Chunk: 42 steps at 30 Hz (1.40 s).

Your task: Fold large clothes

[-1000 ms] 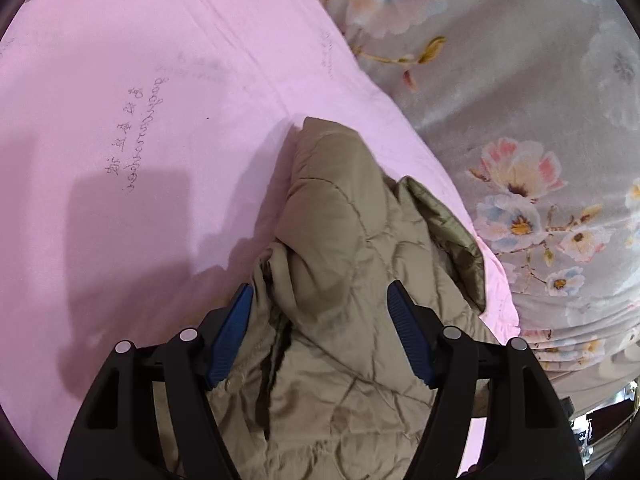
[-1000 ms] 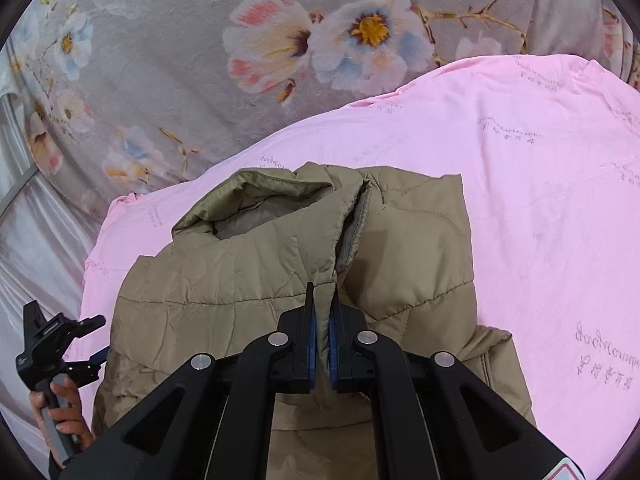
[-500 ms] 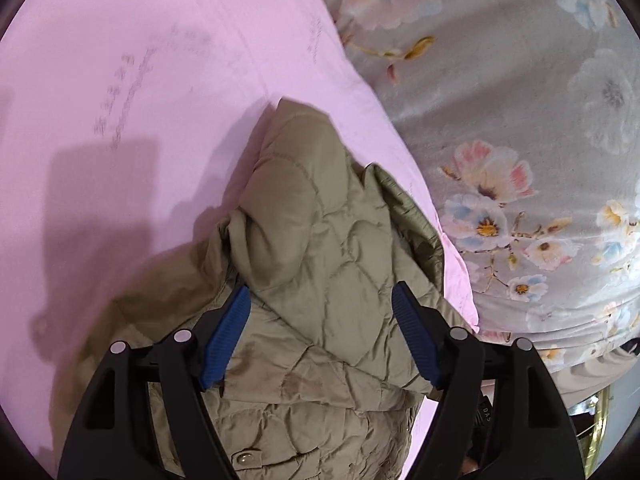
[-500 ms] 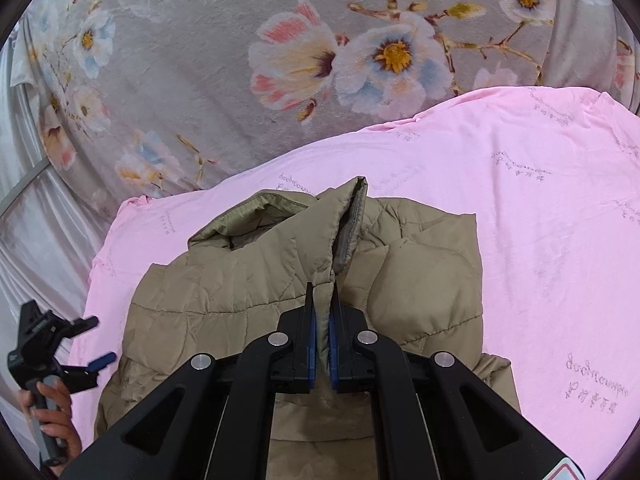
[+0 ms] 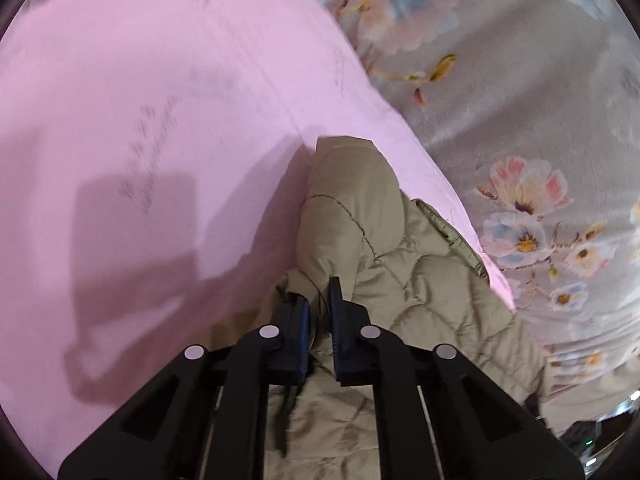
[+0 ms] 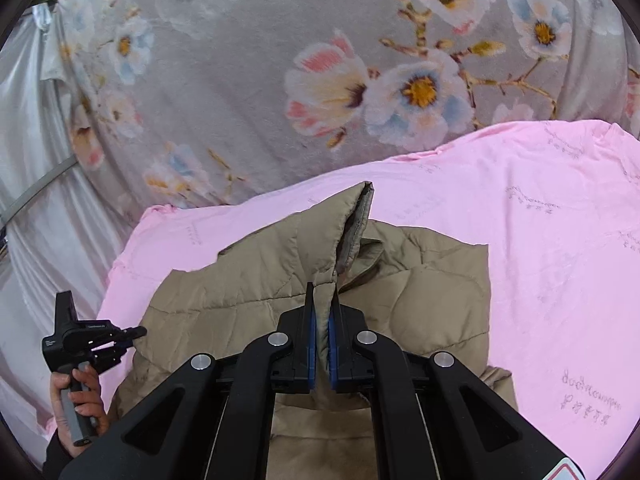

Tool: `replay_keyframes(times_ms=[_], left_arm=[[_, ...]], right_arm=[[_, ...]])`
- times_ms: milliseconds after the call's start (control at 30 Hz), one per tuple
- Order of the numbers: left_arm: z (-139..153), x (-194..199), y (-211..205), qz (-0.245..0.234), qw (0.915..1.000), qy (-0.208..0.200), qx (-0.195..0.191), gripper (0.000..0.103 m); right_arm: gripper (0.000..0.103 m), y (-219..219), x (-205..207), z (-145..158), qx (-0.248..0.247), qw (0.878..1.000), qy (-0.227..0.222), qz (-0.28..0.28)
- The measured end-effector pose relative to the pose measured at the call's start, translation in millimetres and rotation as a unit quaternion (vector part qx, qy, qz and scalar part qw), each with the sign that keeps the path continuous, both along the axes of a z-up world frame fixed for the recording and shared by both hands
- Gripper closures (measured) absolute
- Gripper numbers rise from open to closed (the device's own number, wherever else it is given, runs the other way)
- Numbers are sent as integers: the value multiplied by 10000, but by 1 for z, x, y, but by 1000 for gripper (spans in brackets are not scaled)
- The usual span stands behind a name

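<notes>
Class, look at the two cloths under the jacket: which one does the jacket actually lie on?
The plain pink sheet, not the grey flowered blanket beyond it.

The pink sheet [image 6: 540,240] carries small grey printed motifs scattered across it, each a line of cursive lettering above a row of tiny figures or characters. The clearest one, at lower right in the right wrist view, is upside down and its letters cannot be made out with certainty. Others further up that sheet are fainter still. In the left wrist view the same print on the pink sheet [image 5: 160,80] is smeared by motion blur and unreadable. A red-edged triangular sticker [image 6: 568,472] shows at the bottom right corner, its content cut off.
</notes>
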<state>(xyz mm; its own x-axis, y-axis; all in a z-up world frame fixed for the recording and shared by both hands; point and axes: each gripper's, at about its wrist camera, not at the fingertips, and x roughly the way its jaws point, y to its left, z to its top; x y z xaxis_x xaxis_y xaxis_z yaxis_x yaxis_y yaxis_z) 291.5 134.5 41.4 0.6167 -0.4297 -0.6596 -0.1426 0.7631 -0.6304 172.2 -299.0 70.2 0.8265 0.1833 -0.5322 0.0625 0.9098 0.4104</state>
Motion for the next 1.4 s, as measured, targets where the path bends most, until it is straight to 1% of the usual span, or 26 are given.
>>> replay_keyframes(times_ms=[67, 100, 167, 200, 267, 333, 467, 533, 600, 700, 800, 900, 1000, 1033, 1067, 1100, 1133, 1167, 1200, 1233, 1267, 1300, 1333, 1367, 1400], left_arm=[[-4, -5, 1, -19, 9995, 6, 325, 96], [-13, -4, -1, -47, 9983, 96, 572, 96], [-29, -2, -4, -59, 9964, 211, 825, 96], [-33, -3, -5, -65, 9956, 164, 916, 96], [-36, -5, -8, -77, 9942, 46, 1075, 96], [-37, -7, -12, -120, 9914, -84, 1300, 95], [-39, -9, -22, -187, 9843, -326, 1725, 94], [-37, -9, -29, -229, 9787, -444, 1993, 94], [-36, -12, -30, -300, 9764, -519, 2075, 94], [-36, -22, -30, -445, 9722, -580, 2224, 94], [-36, -41, -28, -528, 9678, -627, 2380, 94], [-37, -59, -21, -548, 9687, -637, 2335, 92], [-36, -59, -21, -506, 9693, -609, 2329, 91], [-35, -58, -22, -486, 9681, -575, 2388, 91], [-30, -59, -24, -472, 9647, -573, 2528, 89], [-25, -63, -25, -474, 9612, -585, 2654, 87], [-17, -68, -26, -460, 9567, -611, 2808, 79], [-7, -76, -26, -357, 9501, -666, 3027, 58], [1, -81, -24, -281, 9453, -727, 3167, 50], [13, -88, -23, -201, 9400, -840, 3300, 45], [27, -94, -23, -129, 9331, -965, 3462, 45], [37, -96, -24, -98, 9303, -1022, 3521, 45], [48, -97, -26, -110, 9313, -1087, 3475, 45], [58, -95, -31, -166, 9353, -1159, 3339, 45], [64, -93, -38, -222, 9377, -1186, 3259, 45]], right_arm=[[99, 11, 4, -18, -350, 9989, 313, 28], [99, 13, 8, -31, -441, 9977, 522, 32], [99, 14, 18, -60, -311, 9947, 981, 55], [99, 15, 20, -71, -301, 9935, 1093, 48], [99, 18, 21, -89, -368, 9920, 1205, 55], [99, 22, 18, -98, -431, 9918, 1205, 48], [99, 18, 13, -106, -249, 9922, 1224, 14], [99, 17, 7, -109, -152, 9925, 1210, -31], [99, 19, -1, -112, -94, 9925, 1213, -100], [99, 25, -23, -112, -34, 9921, 1236, -213], [99, 30, -45, -113, 77, 9917, 1253, -283], [99, 36, -68, -112, 139, 9915, 1256, -323], [99, 36, -69, -111, 105, 9912, 1282, -303], [96, 34, -64, -109, 98, 9911, 1303, -274], [94, 31, -62, -106, 71, 9908, 1325, -271], [88, 28, -59, -98, -17, 9905, 1338, -310], [82, 26, -61, -92, -90, 9910, 1291, -356], [77, 21, -64, -79, -201, 9923, 1141, -428], [65, 17, -66, -68, -325, 9930, 1017, -510], [59, 13, -70, -58, -463, 9930, 891, -622], [57, 8, -75, -46, -600, 9924, 735, -789], [57, 5, -77, -37, -679, 9917, 643, -878], [57, 4, -77, -29, -695, 9919, 575, -890], [57, 5, -74, -22, -625, 9934, 526, -811], [60, 10, -69, -17, -552, 9949, 507, -675]])
